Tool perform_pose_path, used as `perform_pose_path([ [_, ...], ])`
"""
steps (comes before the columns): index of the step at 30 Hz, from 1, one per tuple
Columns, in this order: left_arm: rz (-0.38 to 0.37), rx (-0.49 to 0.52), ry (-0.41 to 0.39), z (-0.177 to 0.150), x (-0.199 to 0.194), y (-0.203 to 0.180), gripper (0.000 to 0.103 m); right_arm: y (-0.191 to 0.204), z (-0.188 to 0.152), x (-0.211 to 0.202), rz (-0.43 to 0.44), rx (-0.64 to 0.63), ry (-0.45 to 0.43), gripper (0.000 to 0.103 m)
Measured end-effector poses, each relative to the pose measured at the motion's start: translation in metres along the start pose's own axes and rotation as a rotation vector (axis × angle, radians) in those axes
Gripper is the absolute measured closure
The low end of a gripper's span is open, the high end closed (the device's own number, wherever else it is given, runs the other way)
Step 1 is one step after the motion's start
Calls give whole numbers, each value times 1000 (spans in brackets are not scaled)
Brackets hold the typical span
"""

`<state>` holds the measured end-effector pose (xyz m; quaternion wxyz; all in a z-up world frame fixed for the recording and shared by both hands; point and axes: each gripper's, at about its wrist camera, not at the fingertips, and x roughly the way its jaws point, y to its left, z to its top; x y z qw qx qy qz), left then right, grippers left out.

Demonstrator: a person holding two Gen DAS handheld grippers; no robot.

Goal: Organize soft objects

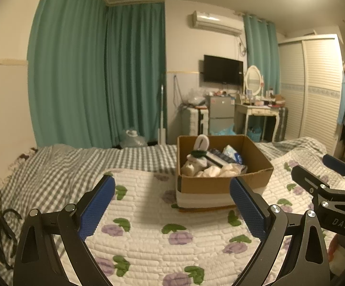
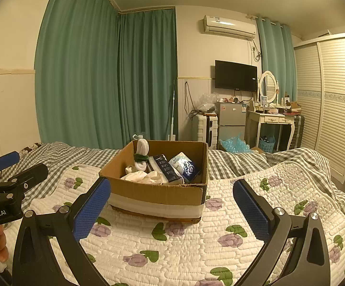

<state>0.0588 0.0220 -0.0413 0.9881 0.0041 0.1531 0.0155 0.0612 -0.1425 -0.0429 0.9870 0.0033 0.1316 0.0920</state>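
Observation:
A cardboard box (image 1: 220,183) (image 2: 158,191) stands on the white floral quilt (image 1: 160,238) (image 2: 172,250). Inside it lie pale cloth items (image 1: 210,170) (image 2: 146,177), white socks with a dark green band (image 1: 198,153) (image 2: 141,157), a dark packet (image 2: 164,166) and a blue-white tissue pack (image 1: 234,156) (image 2: 184,164). My left gripper (image 1: 172,205) is open and empty, a short way in front of the box. My right gripper (image 2: 172,207) is open and empty, also just in front of the box. Each gripper shows at the edge of the other's view.
A grey checked bedspread (image 1: 60,166) (image 2: 239,162) covers the bed beyond the quilt. A black cable (image 1: 3,228) lies at its left edge. Green curtains (image 1: 96,76), a dressing table (image 2: 270,119), a small fridge (image 2: 231,119) and a louvred wardrobe (image 2: 327,100) stand beyond the bed.

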Motion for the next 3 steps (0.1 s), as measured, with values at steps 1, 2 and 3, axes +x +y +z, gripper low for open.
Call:
perform_pose_path([
  [1, -4, -4, 6, 0, 1, 1, 5, 0, 0, 0, 0, 0, 0, 0],
  [2, -5, -8, 9, 0, 1, 1, 5, 0, 0, 0, 0, 1, 0, 0],
  [3, -5, -8, 11, -1, 2, 2, 5, 0, 0, 0, 1, 1, 1, 0],
])
